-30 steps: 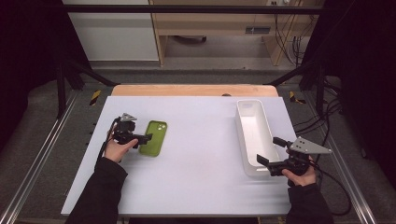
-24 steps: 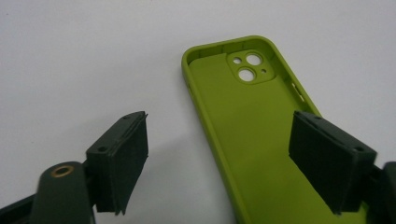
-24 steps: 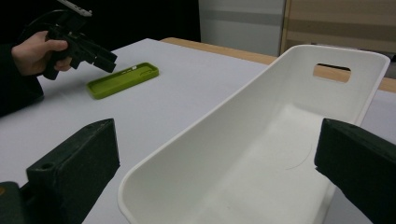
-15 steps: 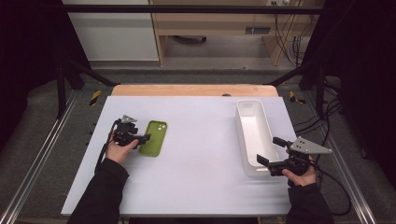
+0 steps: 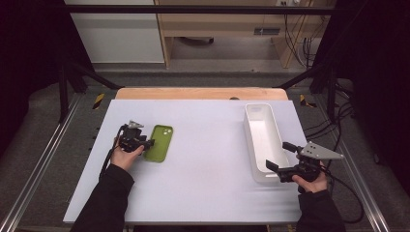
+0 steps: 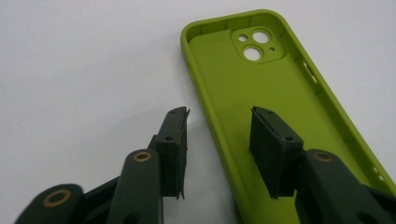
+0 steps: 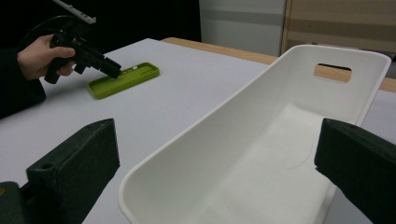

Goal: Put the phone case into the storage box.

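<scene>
A lime-green phone case lies inside-up on the white table, left of centre. My left gripper is at its near left edge. In the left gripper view the jaws straddle the case's long side wall, one pad outside on the table and one inside the case. They have just been closing, with a small gap still on each side of the wall. My right gripper stands wide open, with a jaw on either side of the near end of a long white tray.
The tray is empty and has a handle slot in its far end wall. The white table top stretches bare between the two hands. A wooden strip runs along the far edge, with dark floor and cables beyond.
The left gripper's jaws have drawn closer together around the case's edge. Both hands and the right gripper stay where they were.
</scene>
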The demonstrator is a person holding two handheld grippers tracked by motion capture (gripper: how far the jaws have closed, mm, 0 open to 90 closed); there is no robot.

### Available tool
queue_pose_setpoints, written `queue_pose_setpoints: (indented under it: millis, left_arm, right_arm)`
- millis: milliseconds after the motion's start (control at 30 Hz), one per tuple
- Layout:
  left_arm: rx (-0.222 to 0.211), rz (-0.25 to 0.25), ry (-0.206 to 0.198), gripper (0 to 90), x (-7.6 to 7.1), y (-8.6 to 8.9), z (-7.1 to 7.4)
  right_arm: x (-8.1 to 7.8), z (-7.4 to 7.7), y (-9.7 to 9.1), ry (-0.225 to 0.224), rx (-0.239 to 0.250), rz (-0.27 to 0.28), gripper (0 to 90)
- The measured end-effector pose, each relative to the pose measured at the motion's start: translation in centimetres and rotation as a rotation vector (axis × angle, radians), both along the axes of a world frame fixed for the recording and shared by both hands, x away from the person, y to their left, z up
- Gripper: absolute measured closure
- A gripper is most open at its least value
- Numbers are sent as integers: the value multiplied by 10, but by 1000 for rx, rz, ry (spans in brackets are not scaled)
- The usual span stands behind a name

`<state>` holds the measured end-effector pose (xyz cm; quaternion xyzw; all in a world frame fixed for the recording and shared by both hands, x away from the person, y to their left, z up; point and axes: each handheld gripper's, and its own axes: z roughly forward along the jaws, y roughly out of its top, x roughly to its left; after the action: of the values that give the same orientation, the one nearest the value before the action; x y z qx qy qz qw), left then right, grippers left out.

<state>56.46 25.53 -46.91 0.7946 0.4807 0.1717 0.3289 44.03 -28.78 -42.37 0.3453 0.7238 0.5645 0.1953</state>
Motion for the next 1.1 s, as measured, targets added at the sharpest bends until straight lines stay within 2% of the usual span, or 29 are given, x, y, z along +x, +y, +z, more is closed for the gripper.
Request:
queue_pose_setpoints:
  millis: [367,467,700,800,900,1100]
  left_arm:
    - [14,-3,4,670,-1,-1,0]
    - [-4,-2,17,721,0,0,1]
    - [1,-6,19,750,-1,-2,1]
    - [9,1,21,799,-1,-1,2]
    - [5,1,23,809,-1,0,2]
    - [45,4,7,814,-3,-5,2]
  right_arm:
    - [0,0,0,0,-2,1,5]
    - [0,0,0,-2,-3,0,5]
    - [0,0,0,-2,-3,0,5]
    - [0,0,0,0,1,0,5]
    - [0,0,0,0,2,-1,5]
    - [0,0,0,2,4,-2,5]
